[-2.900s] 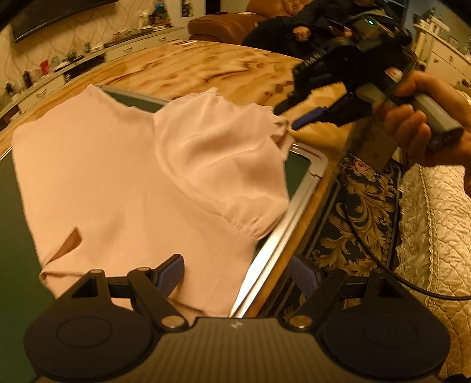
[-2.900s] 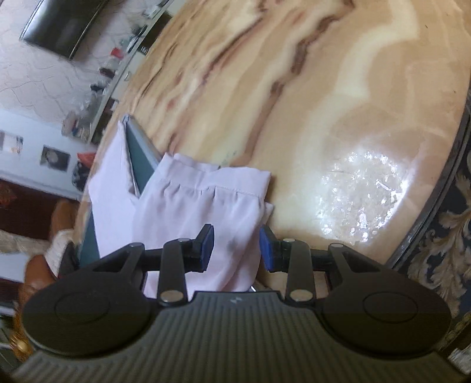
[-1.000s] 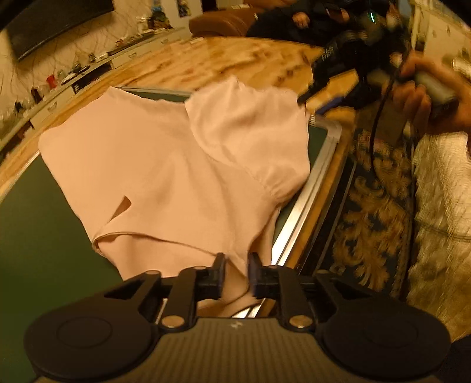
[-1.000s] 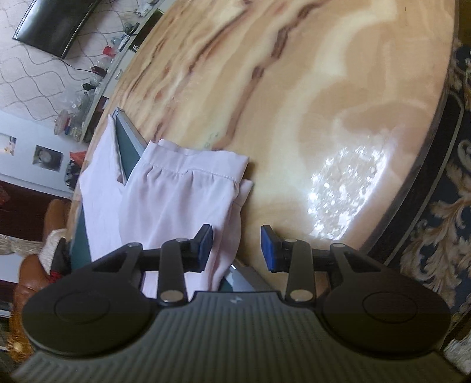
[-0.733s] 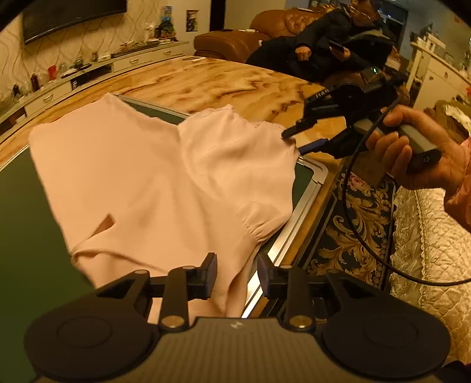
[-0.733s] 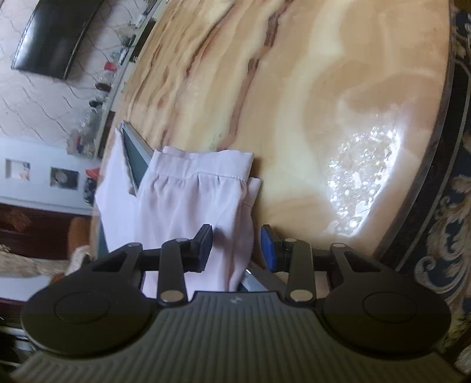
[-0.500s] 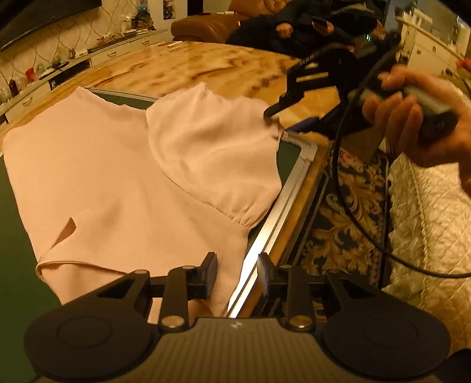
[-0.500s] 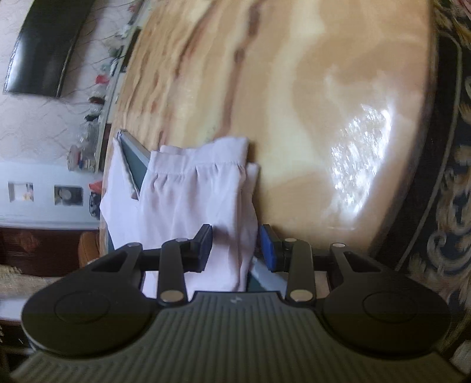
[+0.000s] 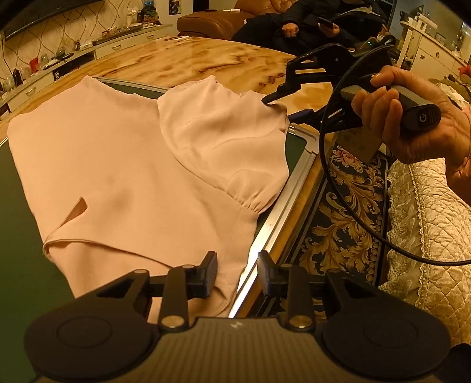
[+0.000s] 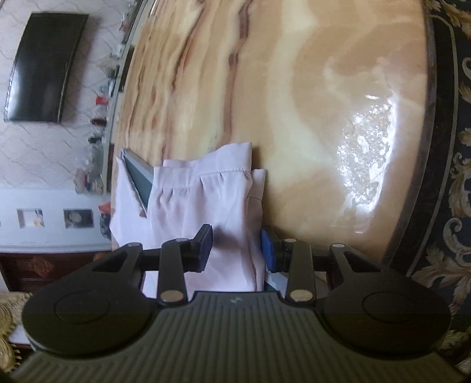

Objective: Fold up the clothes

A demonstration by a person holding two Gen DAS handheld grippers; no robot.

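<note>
Left hand-held gripper hangs low over the near edge of the pink blouse, its jaws parted with a clear gap; the hem of the cloth and the silver rim of the green mat show through that gap, and neither pad presses on the fabric. From there the blouse spreads away across the mat, lying mostly flat, with one sleeve folded over the body and a small slit open near the left side.

At the far corner of the sleeve, the right hand-held gripper reaches in, carried by the person's hand, a black cable looping down from it. In its own wrist view this right hand-held gripper stands open around the sleeve's gathered cuff: the cloth fills most of the space between the pads, though the blur here makes it hard to say whether the right pad already touches it. The cuff end overhangs the mat's corner onto the marble-patterned worktop.

Beyond the worktop's edge lie a dark floral carpet and a quilted cream cover. Farther off, a person sits on a brown sofa, and a dark television hangs on the wall.
</note>
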